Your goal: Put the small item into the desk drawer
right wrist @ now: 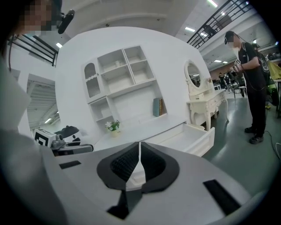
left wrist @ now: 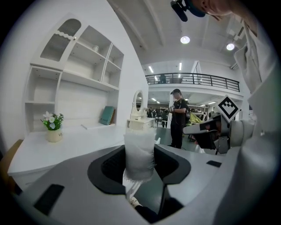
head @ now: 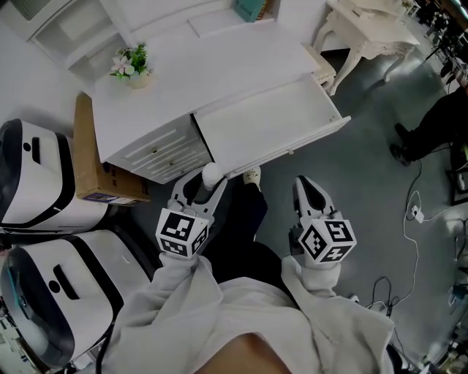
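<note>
A small white cloth-like item [left wrist: 139,154] stands upright between the jaws of my left gripper [left wrist: 139,163], which is shut on it. From the head view that item [head: 213,174] shows as a white knob at the tip of the left gripper [head: 202,185], just before the front edge of the open white desk drawer [head: 263,124]. My right gripper [head: 311,191] is held to the right, below the drawer, its jaws shut with nothing in them [right wrist: 138,163]. The drawer [right wrist: 189,136] stands pulled out, and what shows of its inside is bare.
The white desk [head: 197,73] carries a small flower pot [head: 133,67] and a teal book [head: 251,9]. A cardboard box [head: 91,157] and two white machines [head: 36,175] stand left of it. A person [head: 431,124] stands right; cables [head: 413,219] lie on the floor.
</note>
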The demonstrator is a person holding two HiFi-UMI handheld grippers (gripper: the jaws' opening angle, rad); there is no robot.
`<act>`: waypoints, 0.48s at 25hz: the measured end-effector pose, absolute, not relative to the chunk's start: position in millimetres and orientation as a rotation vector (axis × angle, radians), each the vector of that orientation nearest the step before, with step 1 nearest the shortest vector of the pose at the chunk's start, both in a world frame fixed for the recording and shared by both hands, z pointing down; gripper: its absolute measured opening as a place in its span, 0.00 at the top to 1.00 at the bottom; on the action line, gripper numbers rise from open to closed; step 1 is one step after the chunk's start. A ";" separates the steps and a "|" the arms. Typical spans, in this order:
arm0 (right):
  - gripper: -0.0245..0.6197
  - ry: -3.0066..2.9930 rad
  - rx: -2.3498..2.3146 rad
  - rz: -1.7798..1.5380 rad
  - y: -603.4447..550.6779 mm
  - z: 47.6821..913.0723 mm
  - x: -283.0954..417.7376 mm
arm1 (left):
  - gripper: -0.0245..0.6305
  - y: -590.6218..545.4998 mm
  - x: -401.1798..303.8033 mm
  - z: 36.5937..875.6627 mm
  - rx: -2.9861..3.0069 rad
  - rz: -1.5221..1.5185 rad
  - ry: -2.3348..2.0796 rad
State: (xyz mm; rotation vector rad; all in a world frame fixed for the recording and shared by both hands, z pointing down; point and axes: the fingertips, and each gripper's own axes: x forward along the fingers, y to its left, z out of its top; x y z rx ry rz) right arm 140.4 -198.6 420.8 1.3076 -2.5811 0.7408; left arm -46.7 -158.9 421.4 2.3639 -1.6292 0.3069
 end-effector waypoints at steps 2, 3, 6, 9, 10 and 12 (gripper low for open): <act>0.90 -2.581 1.307 0.737 -204.4 421.2 140.7 | 0.67 -165.7 -45.6 421.0 2.370 0.307 -1.627; 0.90 -2.579 1.304 0.733 -207.6 421.8 139.9 | 0.67 -169.9 -46.1 421.1 2.369 0.307 -1.627; 0.90 -2.573 1.292 0.730 -218.7 424.6 136.2 | 0.67 -182.4 -47.8 424.0 2.353 0.303 -1.625; 0.90 -2.573 1.288 0.733 -237.0 427.9 132.3 | 0.67 -196.1 -45.8 428.5 2.355 0.314 -1.617; 0.90 -2.572 1.281 0.734 -243.2 429.8 129.2 | 0.67 -201.9 -47.3 430.9 2.352 0.319 -1.617; 0.90 -2.562 1.254 0.736 -252.0 435.4 121.7 | 0.67 -212.4 -53.2 438.5 2.326 0.321 -1.613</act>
